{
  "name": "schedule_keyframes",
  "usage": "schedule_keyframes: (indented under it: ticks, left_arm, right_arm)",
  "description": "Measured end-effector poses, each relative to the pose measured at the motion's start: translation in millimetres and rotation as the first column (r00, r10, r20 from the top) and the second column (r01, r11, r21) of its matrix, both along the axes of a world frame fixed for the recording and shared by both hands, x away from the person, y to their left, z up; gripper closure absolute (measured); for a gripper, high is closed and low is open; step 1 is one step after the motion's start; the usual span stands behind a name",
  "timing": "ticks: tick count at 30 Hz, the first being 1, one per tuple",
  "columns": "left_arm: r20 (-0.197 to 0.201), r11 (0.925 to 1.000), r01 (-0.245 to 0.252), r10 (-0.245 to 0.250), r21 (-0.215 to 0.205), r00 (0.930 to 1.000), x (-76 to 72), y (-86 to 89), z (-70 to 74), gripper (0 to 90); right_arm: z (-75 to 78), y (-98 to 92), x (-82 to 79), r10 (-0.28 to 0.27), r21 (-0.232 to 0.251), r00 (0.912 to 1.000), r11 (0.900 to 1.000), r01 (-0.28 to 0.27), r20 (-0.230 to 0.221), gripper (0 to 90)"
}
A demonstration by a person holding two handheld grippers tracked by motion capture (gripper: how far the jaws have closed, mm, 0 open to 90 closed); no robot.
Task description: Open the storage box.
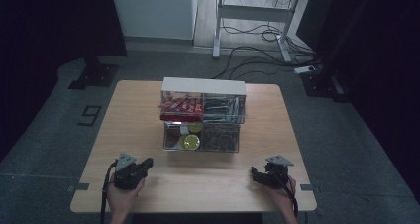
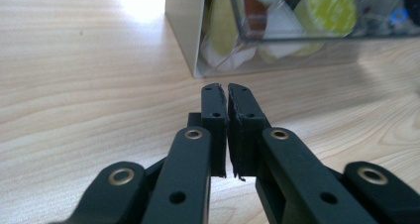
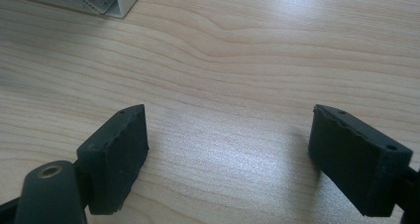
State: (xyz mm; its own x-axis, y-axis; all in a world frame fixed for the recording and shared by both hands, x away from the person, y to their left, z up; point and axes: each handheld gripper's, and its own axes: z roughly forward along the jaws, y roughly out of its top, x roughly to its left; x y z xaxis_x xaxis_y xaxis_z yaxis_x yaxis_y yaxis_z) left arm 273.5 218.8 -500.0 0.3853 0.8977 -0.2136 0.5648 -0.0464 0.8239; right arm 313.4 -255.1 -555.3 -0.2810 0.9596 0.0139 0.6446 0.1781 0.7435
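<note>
Both grippers are held low over the near table edge, with the clear organizer farther back.

The left gripper [image 2: 227, 92] is seen pressed together on nothing; the right gripper [image 3: 228, 154] is spread wide over bare wood table [image 1: 208, 184]. Just beyond the left jaws, the clear two-tier organizer [image 1: 202, 116] is placed mid-table, with yellow-lidded pods [image 2: 331, 8] stored in the lower bin and red packets [image 1: 181, 106] above.
</note>
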Motion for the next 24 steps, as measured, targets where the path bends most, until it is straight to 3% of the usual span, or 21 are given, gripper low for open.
schedule_keyframes:
  ticks: [7, 24]
  left_arm:
    - [0.022, 0.9996, 0.007, -0.006, -0.028, 0.9997, 0.1, -2.1, 12.6, 89.0]
    - [0.050, 0.9918, 0.119, -0.117, -0.046, 0.9919, 12.6, -26.4, 62.0, 89.9]
  right_arm:
    - [0.0, -0.2, -0.4, -0.015, 0.001, 0.9999, 1.000, 0.015, 0.002, 16.6]
    - [0.0, -0.5, 0.5, -0.028, 0.001, 0.9996, 1.000, 0.028, 0.002, 16.8]
